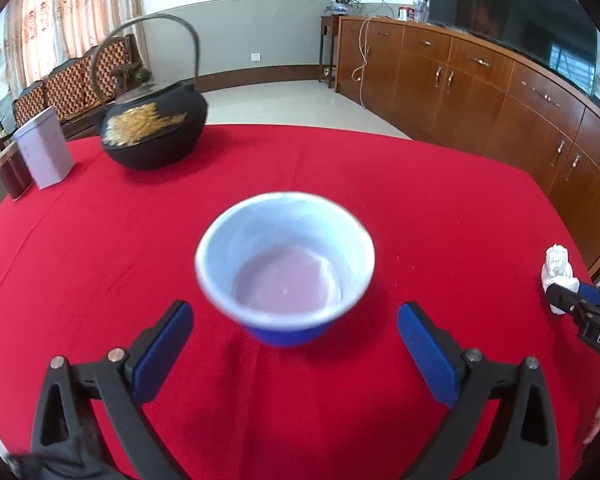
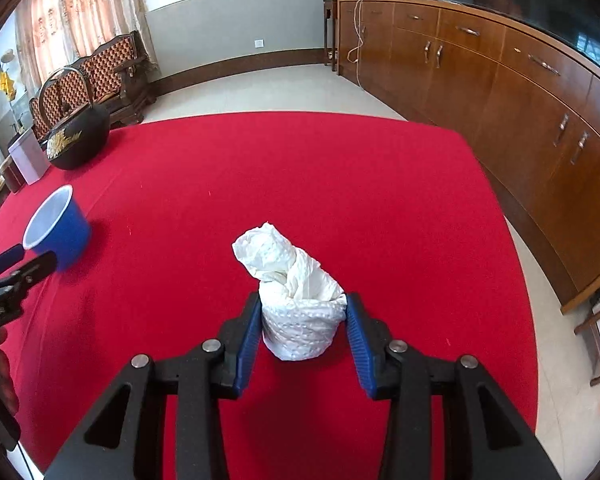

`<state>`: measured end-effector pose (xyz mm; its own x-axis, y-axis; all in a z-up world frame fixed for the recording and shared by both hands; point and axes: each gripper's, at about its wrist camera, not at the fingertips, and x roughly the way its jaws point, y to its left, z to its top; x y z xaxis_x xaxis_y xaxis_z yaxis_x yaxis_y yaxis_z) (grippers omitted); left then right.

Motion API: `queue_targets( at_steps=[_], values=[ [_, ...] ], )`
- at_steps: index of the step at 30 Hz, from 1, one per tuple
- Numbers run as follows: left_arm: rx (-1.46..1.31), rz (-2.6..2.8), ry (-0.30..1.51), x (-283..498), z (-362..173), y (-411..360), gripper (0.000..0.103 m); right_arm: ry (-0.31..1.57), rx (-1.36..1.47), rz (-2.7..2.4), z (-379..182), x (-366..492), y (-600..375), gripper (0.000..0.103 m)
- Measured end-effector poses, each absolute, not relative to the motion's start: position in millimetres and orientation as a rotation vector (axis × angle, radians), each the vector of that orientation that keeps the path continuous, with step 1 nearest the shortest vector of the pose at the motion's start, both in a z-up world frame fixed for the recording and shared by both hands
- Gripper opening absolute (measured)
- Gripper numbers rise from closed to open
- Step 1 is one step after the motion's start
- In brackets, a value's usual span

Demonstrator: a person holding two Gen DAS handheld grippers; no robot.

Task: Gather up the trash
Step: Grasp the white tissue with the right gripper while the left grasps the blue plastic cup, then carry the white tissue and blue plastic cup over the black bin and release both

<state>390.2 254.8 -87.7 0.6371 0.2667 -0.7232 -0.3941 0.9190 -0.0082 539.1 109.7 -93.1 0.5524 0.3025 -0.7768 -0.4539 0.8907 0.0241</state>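
A crumpled white tissue is clamped between the blue pads of the right gripper on the red tablecloth; its underside is hidden. From the left wrist view only its top is seen, and that gripper is cut off by the frame edge. The left gripper is held wide open, nothing gripped, with a blurred blue cup just beyond the pads. A black kettle is seen at the far left corner, with a white box beside it.
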Motion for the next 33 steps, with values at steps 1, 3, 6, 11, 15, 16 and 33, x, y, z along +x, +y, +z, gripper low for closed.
queue_targets(
  at_steps=[1,3,6,11,15,16,33],
  values=[
    [-0.159,0.384,0.799,394,-89,254,0.102,0.881,-0.186,0.452,-94,542,112,0.044],
    [-0.142,0.386,0.817,401,-93,253,0.101,0.878,-0.183,0.455,-93,545,114,0.044],
    [-0.138,0.405,0.834,406,-98,254,0.098,0.876,-0.182,0.464,-93,547,120,0.044],
    [-0.164,0.386,0.817,400,-97,254,0.078,0.871,-0.169,0.464,-92,547,119,0.043],
    [-0.137,0.376,0.789,388,-89,242,0.077,0.864,-0.172,0.459,-90,541,116,0.042],
    [-0.135,0.375,0.784,385,-87,239,0.077,0.864,-0.171,0.458,-89,539,114,0.042],
    [-0.098,0.285,0.726,318,-45,171,0.077,0.819,-0.156,0.425,-50,455,54,0.042]
  ],
)
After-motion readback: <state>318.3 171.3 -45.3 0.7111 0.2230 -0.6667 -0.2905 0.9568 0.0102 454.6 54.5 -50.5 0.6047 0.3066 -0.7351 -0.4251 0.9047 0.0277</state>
